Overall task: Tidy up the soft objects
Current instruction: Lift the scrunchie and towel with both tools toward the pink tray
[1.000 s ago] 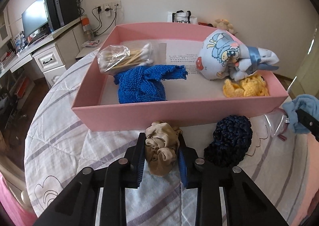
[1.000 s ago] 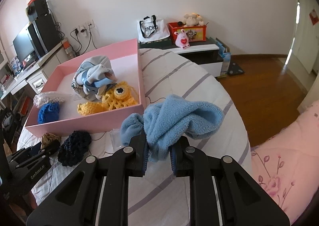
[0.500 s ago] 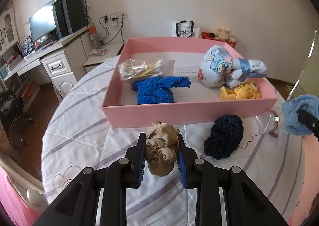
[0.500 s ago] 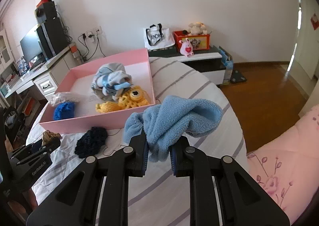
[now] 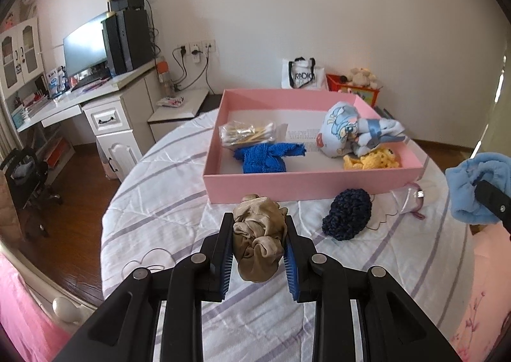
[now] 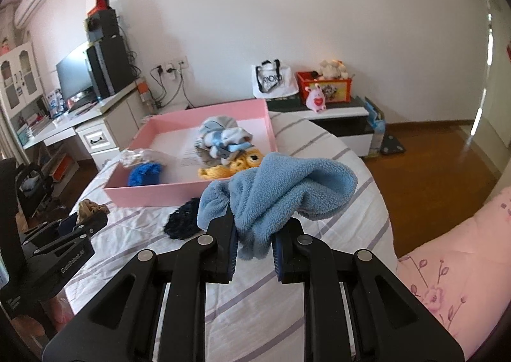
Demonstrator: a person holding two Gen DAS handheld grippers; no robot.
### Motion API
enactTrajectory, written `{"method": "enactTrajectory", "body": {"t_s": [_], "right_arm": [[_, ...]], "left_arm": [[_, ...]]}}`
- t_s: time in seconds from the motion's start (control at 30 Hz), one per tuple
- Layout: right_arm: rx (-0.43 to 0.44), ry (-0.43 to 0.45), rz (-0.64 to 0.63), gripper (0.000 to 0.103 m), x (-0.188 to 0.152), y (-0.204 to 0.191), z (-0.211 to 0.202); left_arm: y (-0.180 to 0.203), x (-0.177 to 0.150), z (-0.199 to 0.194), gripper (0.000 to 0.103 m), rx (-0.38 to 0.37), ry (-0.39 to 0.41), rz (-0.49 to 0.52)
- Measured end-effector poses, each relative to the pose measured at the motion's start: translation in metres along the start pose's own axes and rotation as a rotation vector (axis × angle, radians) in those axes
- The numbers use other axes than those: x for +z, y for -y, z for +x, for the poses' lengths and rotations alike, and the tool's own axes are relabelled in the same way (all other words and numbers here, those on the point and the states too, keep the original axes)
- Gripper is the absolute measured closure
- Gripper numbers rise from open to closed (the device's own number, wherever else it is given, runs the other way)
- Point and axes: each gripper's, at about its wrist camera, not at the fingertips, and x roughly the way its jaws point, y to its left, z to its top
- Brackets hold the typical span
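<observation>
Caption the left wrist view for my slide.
Left gripper holds a tan scrunchie above the table, facing the pink box.

A pink box (image 5: 306, 181) is sitting on white, lilac-striped bedding (image 5: 159, 202), showing royal-blue cloth (image 5: 265, 159) and yellow crochet (image 5: 372, 161); tan fabric (image 5: 258, 247), a navy knit (image 5: 346, 218) and a sky-blue fleece (image 6: 284, 199) are showing nearby.

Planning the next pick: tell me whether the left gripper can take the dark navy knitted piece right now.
Probably not: the left gripper is shut on the beige scrunchie. The navy knitted piece lies unobstructed on the bedspread beside the pink box.
</observation>
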Motion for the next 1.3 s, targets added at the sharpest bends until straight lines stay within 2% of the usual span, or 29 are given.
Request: {"method": "enactTrajectory", "body": {"t_s": [0.33, 0.73, 1.03, 1.3], "right_arm": [[0.039, 0.068, -0.055, 0.087, -0.002, -0.024, -0.043], [0.084, 0.173, -0.097, 0.086, -0.007, -0.042, -0.096], [0.111, 0.284, -0.134, 0.086, -0.015, -0.052, -0.145], [0.135, 0.346, -0.149, 0.085, -0.019, -0.052, -0.171]], "left_arm": [[-0.003, -0.012, -0.057, 0.078, -0.004, 0.066, -0.003], [-0.005, -0.028, -0.133, 0.078, -0.001, 0.194, -0.008], [-0.005, -0.053, -0.201, 0.078, -0.004, 0.312, -0.002], [-0.005, -0.081, -0.245, 0.078, 0.01, 0.402, -0.005]]}}
